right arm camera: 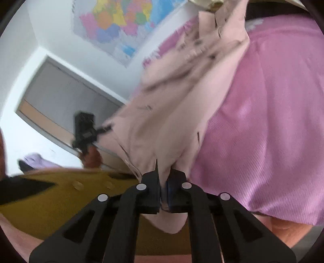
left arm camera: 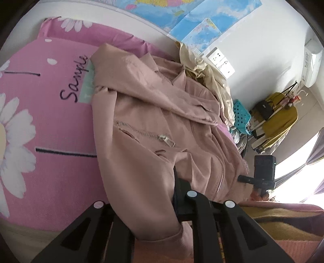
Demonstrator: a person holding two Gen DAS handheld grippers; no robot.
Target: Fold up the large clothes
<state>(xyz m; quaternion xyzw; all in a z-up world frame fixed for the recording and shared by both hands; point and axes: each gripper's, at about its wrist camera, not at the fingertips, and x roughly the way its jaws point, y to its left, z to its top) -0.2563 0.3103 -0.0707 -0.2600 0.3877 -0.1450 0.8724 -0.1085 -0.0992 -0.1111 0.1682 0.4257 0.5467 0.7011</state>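
Note:
A dusty-pink jacket (left arm camera: 154, 113) with a silver pocket zip lies on a pink daisy bedspread (left arm camera: 46, 101). My left gripper (left arm camera: 174, 194) is shut on the jacket's near hem; cloth hides its left finger. In the right wrist view my right gripper (right arm camera: 164, 188) is shut on another part of the jacket's (right arm camera: 172, 105) edge, with cloth pinched between both fingers and lifted off the bedspread (right arm camera: 263, 121). The right gripper also shows in the left wrist view (left arm camera: 261, 174), and the left gripper shows in the right wrist view (right arm camera: 85, 129).
A cream garment (left arm camera: 204, 70) lies bunched at the bed's far side against the wall. Maps (left arm camera: 182, 16) hang on the wall. A teal stool (left arm camera: 242, 117) and a rack with yellow clothes and bags (left arm camera: 277, 117) stand beyond the bed. A grey door (right arm camera: 66, 101) shows in the right wrist view.

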